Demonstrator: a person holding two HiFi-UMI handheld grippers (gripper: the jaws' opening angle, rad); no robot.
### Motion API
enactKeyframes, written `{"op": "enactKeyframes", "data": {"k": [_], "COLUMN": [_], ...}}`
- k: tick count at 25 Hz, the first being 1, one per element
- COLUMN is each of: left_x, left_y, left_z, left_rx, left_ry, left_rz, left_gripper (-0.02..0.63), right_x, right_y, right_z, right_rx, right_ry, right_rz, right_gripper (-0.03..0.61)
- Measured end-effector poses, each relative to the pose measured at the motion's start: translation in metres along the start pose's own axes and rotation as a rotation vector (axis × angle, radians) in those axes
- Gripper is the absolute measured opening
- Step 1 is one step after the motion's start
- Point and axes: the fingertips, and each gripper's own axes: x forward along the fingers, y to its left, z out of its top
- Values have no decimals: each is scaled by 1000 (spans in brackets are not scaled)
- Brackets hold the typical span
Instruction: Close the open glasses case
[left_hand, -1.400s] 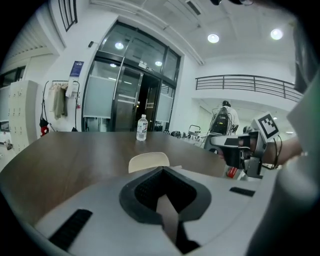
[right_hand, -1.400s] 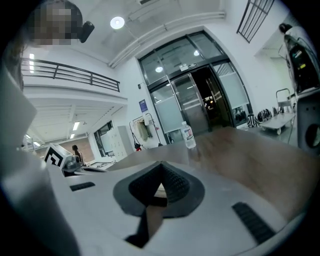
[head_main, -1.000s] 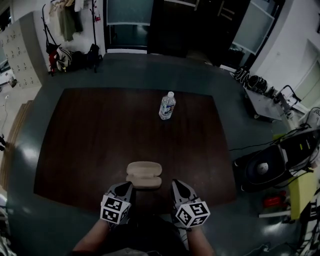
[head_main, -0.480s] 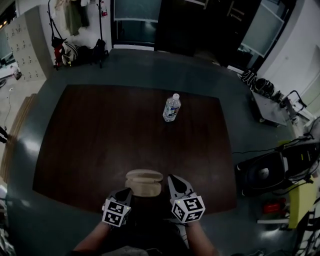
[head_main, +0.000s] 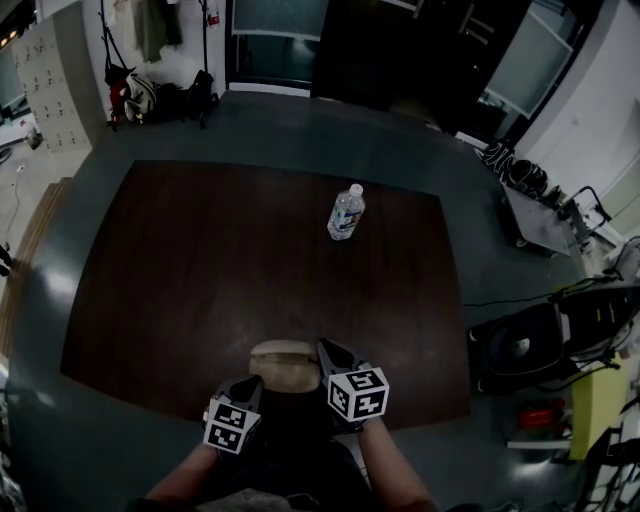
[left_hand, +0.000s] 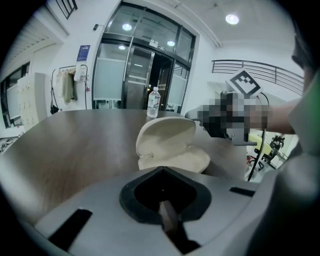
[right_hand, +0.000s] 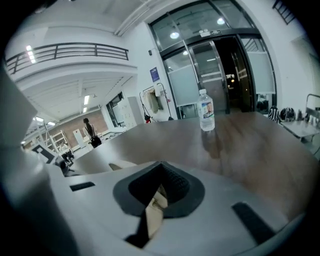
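The beige glasses case (head_main: 283, 364) lies near the front edge of the dark wooden table (head_main: 200, 260). In the left gripper view the case (left_hand: 170, 147) is half open, its lid raised at a slant over the base. My right gripper (head_main: 327, 351) is shut, and its tip rests against the right side of the lid; only a sliver of the case (right_hand: 122, 164) shows at the left of its own view. My left gripper (head_main: 252, 384) is shut and sits just short of the case's left front, apart from it.
A clear water bottle (head_main: 345, 212) stands upright at the far middle of the table, also seen as the bottle (left_hand: 153, 102) and the bottle (right_hand: 205, 111). A coat rack with bags (head_main: 150, 90) stands at the back left. Equipment and cables (head_main: 530, 340) lie on the floor to the right.
My right gripper has moved left and forward until it meets the case's right side. The case looks less widely open than before. The left gripper has barely moved.
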Motion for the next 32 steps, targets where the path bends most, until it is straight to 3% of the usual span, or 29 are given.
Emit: {"op": "enactKeyframes", "data": {"k": [5,11,22,32], "left_x": [-20,-37,-31,-16], "left_y": [15,23,10,3], "left_z": [19,38,13,-1], "left_rx": [-13,4,38,58], "left_ry": [-76,-141,-82,-13], "left_rz": [57,57,24,28], "left_gripper": [-3,-3,-3,-3], "right_x": [-8,-28,-38,-39], "right_y": [8,26,40,38], "right_z": [-10,-35,-80,-84], "right_rx": [-20,-6,40,66], "right_ry": [24,48,110,103], "right_rz": [17,43,7,2], "right_gripper": [-11,-11,-11,-11]}}
